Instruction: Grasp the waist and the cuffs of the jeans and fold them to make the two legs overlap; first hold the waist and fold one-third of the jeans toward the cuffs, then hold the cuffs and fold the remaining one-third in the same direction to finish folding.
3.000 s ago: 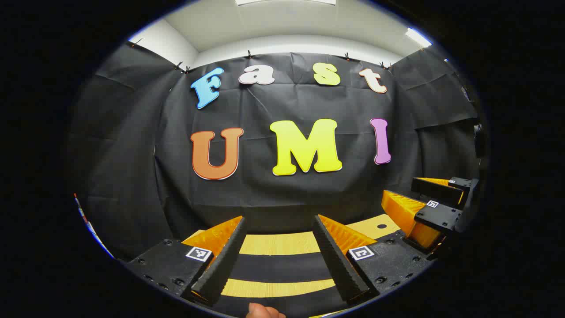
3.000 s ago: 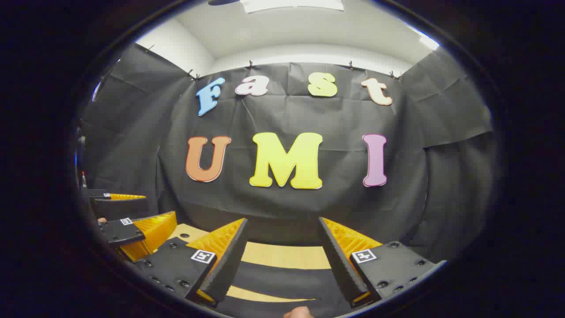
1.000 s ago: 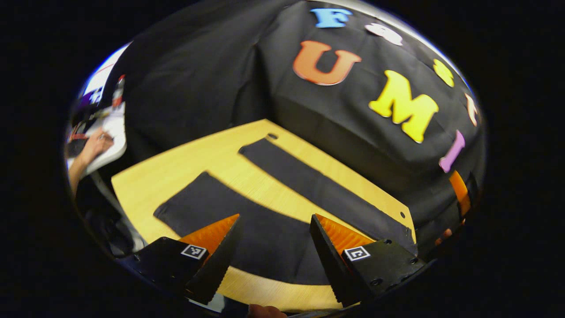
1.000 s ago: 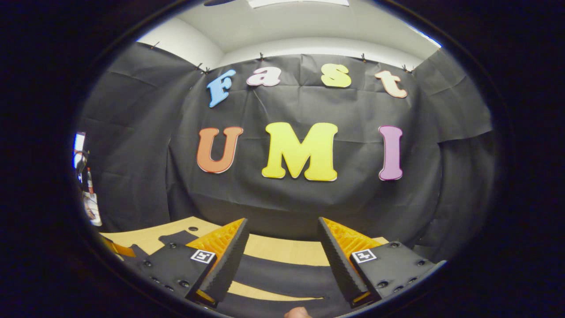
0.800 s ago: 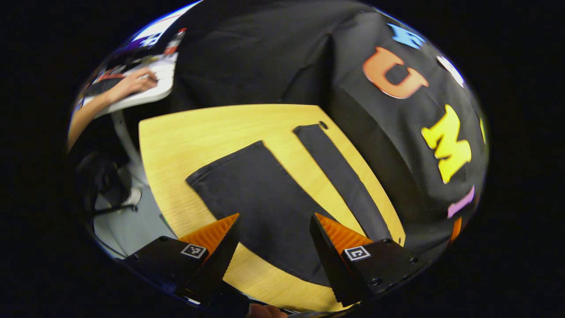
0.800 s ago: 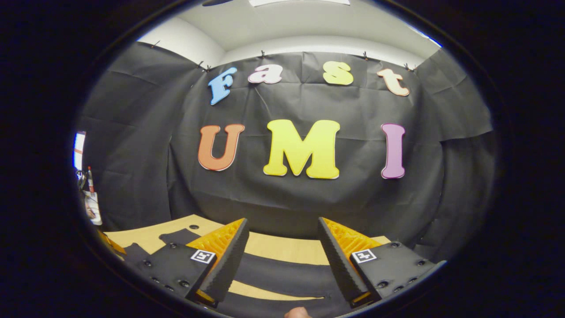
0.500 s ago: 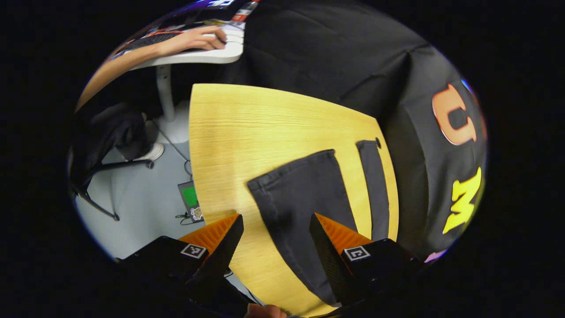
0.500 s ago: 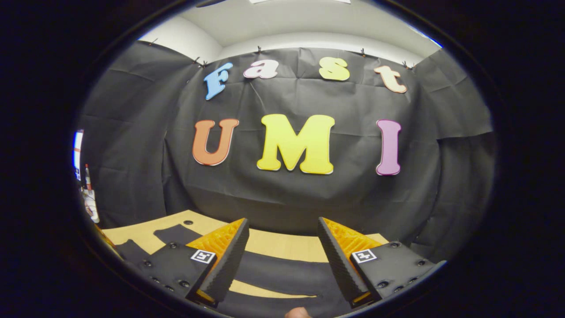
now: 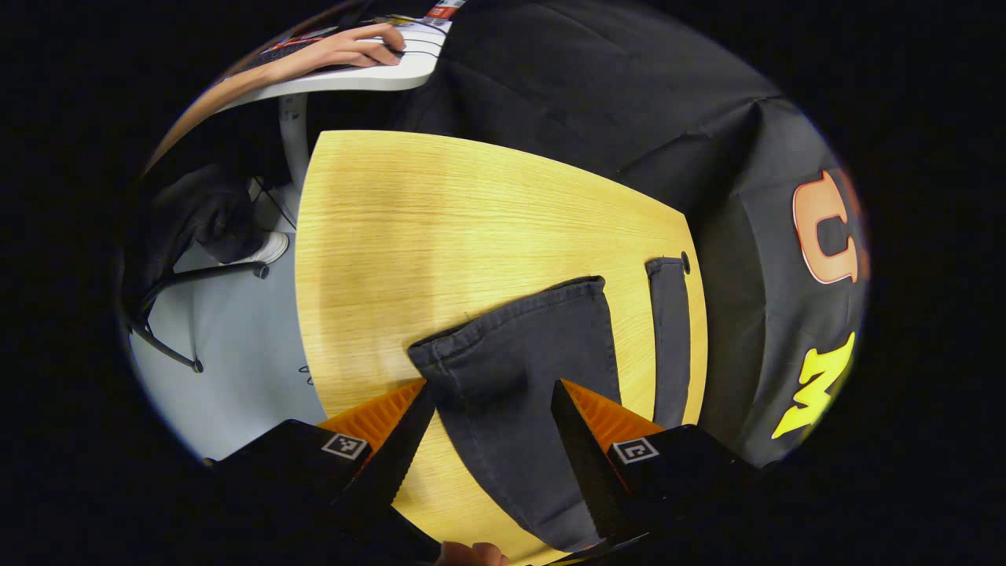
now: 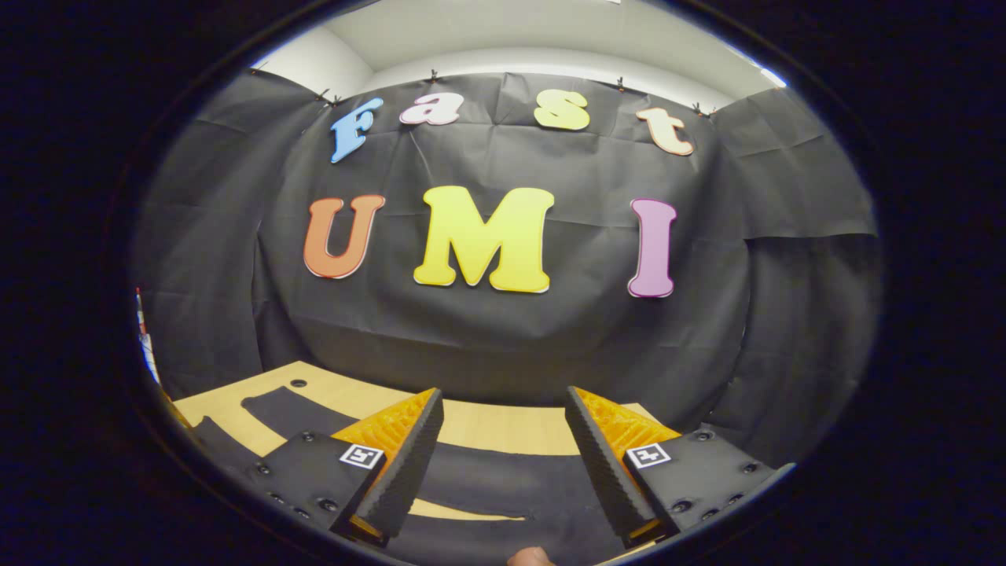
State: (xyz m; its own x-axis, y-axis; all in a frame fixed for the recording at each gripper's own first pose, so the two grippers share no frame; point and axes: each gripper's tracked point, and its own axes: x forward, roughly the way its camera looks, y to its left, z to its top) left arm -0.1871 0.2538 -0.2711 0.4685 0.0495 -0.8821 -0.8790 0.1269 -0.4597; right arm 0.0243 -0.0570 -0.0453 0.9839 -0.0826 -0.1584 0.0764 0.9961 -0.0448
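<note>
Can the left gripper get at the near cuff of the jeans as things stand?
Probably yes. The left gripper is open, its fingers either side of the near cuff, which lies flat on the table with nothing over it.

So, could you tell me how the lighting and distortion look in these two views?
Left gripper view: the wooden table bows strongly from fisheye, evenly lit, with a soft darker band across it; the jeans are sharp. Right gripper view: the jeans are dim and low.
</note>
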